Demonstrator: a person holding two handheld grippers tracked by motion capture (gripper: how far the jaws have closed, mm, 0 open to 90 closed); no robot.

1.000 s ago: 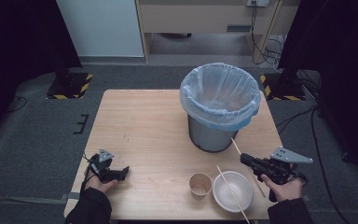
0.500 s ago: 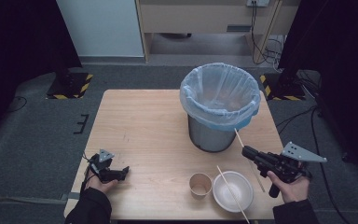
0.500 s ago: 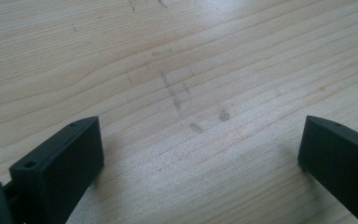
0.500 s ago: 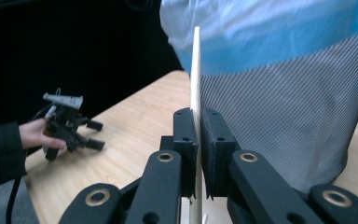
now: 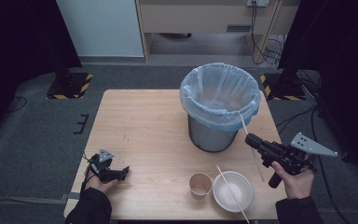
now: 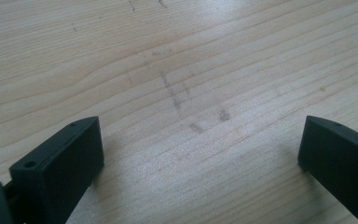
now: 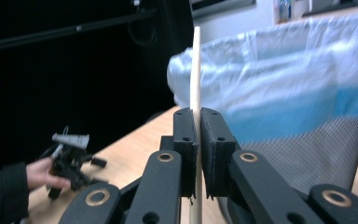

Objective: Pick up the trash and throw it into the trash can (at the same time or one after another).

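Observation:
My right gripper (image 5: pixel 251 139) hangs above the table's right side, just in front of the bin, shut on a thin wooden stick (image 5: pixel 259 169). In the right gripper view the stick (image 7: pixel 196 70) stands upright between the closed pads of that gripper (image 7: pixel 198 113). A second stick (image 5: pixel 227 183) lies across a white bowl (image 5: pixel 239 199) near the front edge. Beside the bowl stands a brown paper cup (image 5: pixel 200 183). My left gripper (image 5: pixel 121 173) rests on the table at the front left, open, and its own view has only bare wood between the jaws (image 6: pixel 200 135).
A metal mesh bin (image 5: pixel 213 136) lined with a pale blue bag (image 5: pixel 220 88) stands at the table's back right. The wooden table (image 5: pixel 144 126) has free room across its left and middle. Dark floor lies all around the table.
My right gripper has risen with the stick held in it, lifting it off the table beside the bin. The left gripper has kept still.

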